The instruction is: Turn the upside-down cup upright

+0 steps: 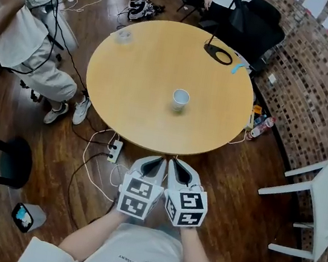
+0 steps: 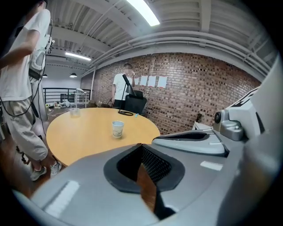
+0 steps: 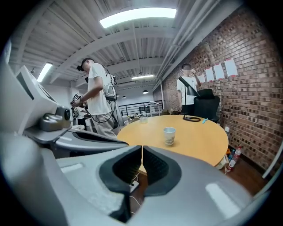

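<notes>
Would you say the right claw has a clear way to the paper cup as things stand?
Probably yes: only bare tabletop lies between the right claw and the cup, though it hangs off the near edge with jaws shut.

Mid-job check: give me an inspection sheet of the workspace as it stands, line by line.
Surface: round wooden table, mostly bare.
Job's things: paper cup near the middle, standing mouth up.
Clutter: clear cup at the far left rim; black ring and small blue item at the far right rim.
Grippers: left gripper and right gripper side by side, short of the near edge, both shut and empty.
Cables: power strip on the floor below the near edge.
Surroundings: person standing at left; white chair at right; bottles on the floor by the brick wall.
</notes>
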